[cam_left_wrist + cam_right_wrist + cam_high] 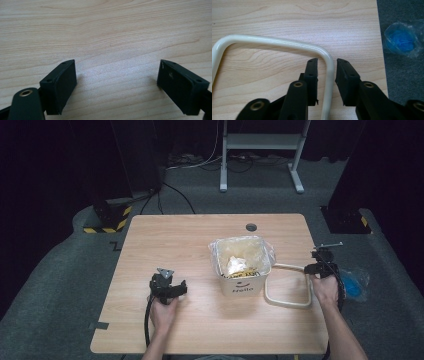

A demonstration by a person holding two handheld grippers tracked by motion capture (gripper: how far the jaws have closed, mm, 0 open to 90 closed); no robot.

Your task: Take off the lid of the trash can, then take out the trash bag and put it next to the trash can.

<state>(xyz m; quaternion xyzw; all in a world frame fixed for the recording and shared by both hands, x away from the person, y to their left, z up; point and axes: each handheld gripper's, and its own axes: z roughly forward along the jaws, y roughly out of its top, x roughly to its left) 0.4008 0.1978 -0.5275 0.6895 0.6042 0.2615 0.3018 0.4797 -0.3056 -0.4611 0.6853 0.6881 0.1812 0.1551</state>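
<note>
The left gripper (170,287) rests on the wooden table (165,235). Its jaws stand wide apart with bare wood between them.

To the right of it stands a small white bin (243,270) with a clear plastic bag inside and crumpled paper in the bag. A smile is drawn on its front.

A cream handle (287,43) lies flat on the table. It is smooth, shiny and round like a pipe, with a bent corner. The right gripper (326,65) has one straight part of the handle between its jaws. The jaws are let go, with small gaps on both sides.

Past the right jaw, a blue thing in a clear bag (403,40) lies on the grey floor.
</note>
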